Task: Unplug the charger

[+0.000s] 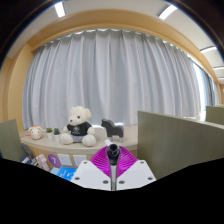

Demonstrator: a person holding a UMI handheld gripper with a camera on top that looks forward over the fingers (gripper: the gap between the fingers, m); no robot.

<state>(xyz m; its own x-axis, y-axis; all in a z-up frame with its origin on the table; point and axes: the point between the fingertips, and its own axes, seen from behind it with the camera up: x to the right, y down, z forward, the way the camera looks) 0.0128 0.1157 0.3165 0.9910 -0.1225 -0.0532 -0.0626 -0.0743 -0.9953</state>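
My gripper (113, 160) points up into the room, well above the desks. Its two magenta pads (100, 162) close in to a point, and both fingers press on a small dark, rounded charger plug (113, 151) that sticks out just past the fingertips. The charger's body and any cable are hidden behind the fingers. No socket or power strip shows in the view.
A white teddy bear (78, 124) in a dark shirt sits on a window ledge beyond the fingers, with a small plush (37, 131) beside it. Grey curtains (120, 80) hang behind. Grey desk partitions (180, 140) stand at both sides.
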